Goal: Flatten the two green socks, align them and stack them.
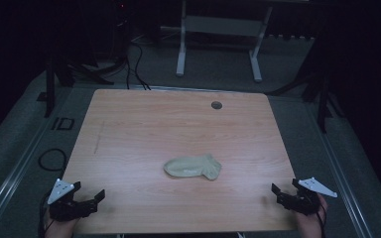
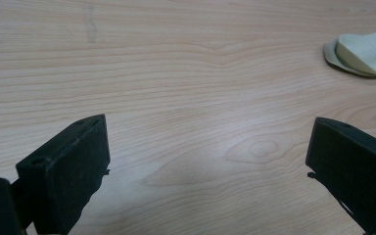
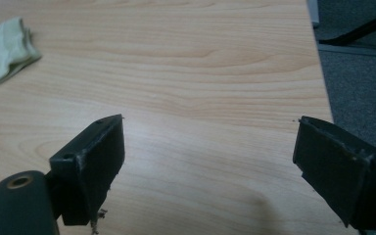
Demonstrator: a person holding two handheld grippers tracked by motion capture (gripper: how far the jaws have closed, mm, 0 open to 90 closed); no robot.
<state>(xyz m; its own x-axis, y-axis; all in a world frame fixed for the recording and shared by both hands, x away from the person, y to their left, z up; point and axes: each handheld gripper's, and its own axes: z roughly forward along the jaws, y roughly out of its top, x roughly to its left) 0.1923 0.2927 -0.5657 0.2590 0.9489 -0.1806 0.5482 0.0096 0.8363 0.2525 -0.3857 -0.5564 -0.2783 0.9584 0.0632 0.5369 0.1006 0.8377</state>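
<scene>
A wooden surface (image 1: 144,129) seen from above in a dim room, with dark grey floor around it. One pale green sock (image 1: 193,167) lies flat on the surface, a little toward the near edge and roughly midway between the two sides. It lies lengthwise across the view and looks folded or doubled, one layer on another.

The left hand-held gripper (image 1: 90,192) sits at the near left corner of the surface, held by a hand at the bottom edge of the high view. Its jaws are released, spread wide apart with nothing between them. A grey three-cornered plate rides on top of it. In the left gripper view, the two black jaws rise from the bottom corners over bare wood grain, and the sock (image 2: 364,50) shows at the upper right, well apart from them.

The right hand-held gripper (image 1: 284,189) sits at the near right corner, also held by a hand and carrying a grey plate. Its jaws are likewise released and spread wide, grasping nothing. In the right gripper view, its jaws stand over bare wood, with the sock (image 3: 2,51) at the upper left, well apart, and the right edge of the surface and the floor beyond.

A small round grey grommet (image 1: 217,105) is set into the surface near its far edge. Behind the surface stands a white frame (image 1: 218,34) on the floor.
</scene>
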